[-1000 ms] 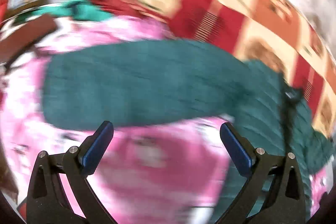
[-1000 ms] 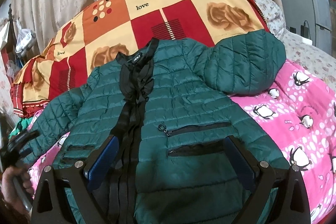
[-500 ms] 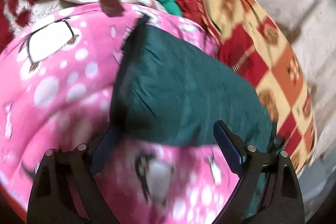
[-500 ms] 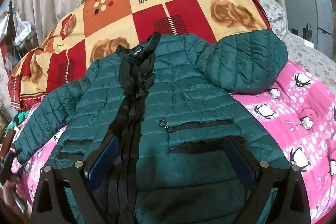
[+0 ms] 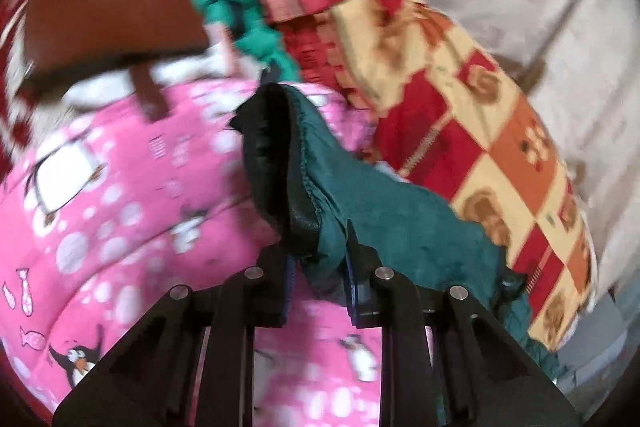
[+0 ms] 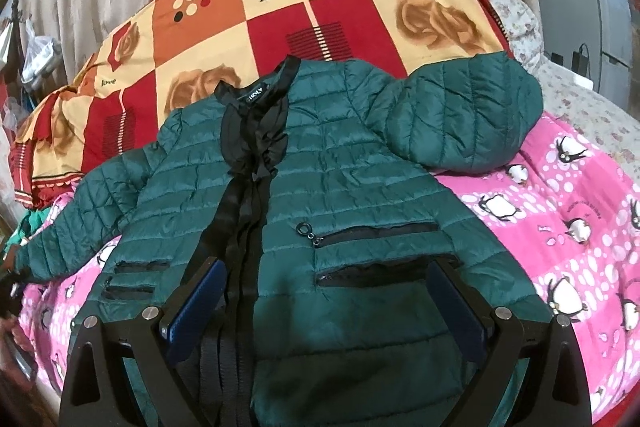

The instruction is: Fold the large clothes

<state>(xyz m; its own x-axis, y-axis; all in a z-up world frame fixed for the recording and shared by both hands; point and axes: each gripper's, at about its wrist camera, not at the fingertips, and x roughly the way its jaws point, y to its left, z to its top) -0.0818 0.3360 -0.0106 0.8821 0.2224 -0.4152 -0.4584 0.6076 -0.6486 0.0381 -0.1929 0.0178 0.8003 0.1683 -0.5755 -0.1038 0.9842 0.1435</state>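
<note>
A green quilted jacket (image 6: 344,187) was laid front-up on a pink blanket (image 6: 580,227) printed with penguins, its collar toward a checked red, orange and cream cushion (image 6: 280,11). The padding was stitched in narrow horizontal bands, and a black zip strip ran down the middle from a black collar bearing a small label. Black-edged zip pockets were seen on both front panels, one with a ring pull. One sleeve (image 6: 460,115) was folded back on itself beside the collar, its quilting in diamonds; the other sleeve (image 6: 84,215) was stretched out sideways over the blanket.

The cuff (image 5: 280,163) of that stretched sleeve, with its black lining exposed, was clamped between the closed fingers of the left gripper (image 5: 318,267) and lifted off the blanket. The right gripper (image 6: 320,299) was held above the lower front of the jacket with its fingers spread wide and nothing between them.
</note>
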